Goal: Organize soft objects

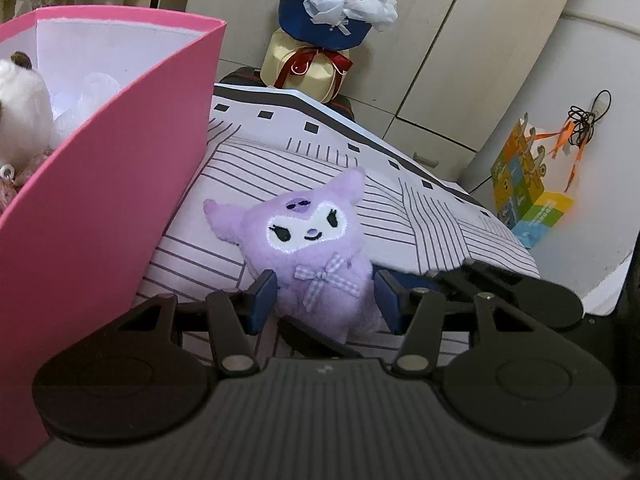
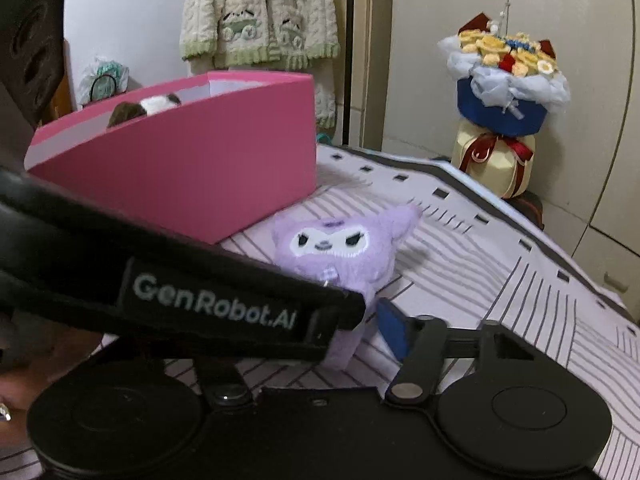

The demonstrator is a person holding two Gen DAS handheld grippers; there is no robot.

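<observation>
A purple plush toy [image 1: 308, 240] with a white face and a checked bow lies on the striped sheet [image 1: 300, 160], right beside the pink box [image 1: 100, 200]. My left gripper [image 1: 324, 282] has a blue pad against each side of the toy's body. In the right wrist view the toy [image 2: 340, 248] lies partly behind the left gripper's strap [image 2: 208, 300]. The right gripper [image 2: 336, 312] shows only its right blue pad [image 2: 392, 328], close beside the toy's leg. Its left finger is hidden, so I cannot tell its grip. One right finger [image 1: 480, 280] shows in the left wrist view.
The pink box [image 2: 180, 172] holds a white plush [image 1: 20, 112] and other soft toys. A flower bouquet [image 2: 508, 80] stands past the sheet's far edge by the cupboard doors. A colourful carton [image 1: 524, 196] stands on the right. A knit sweater [image 2: 260, 12] hangs behind the box.
</observation>
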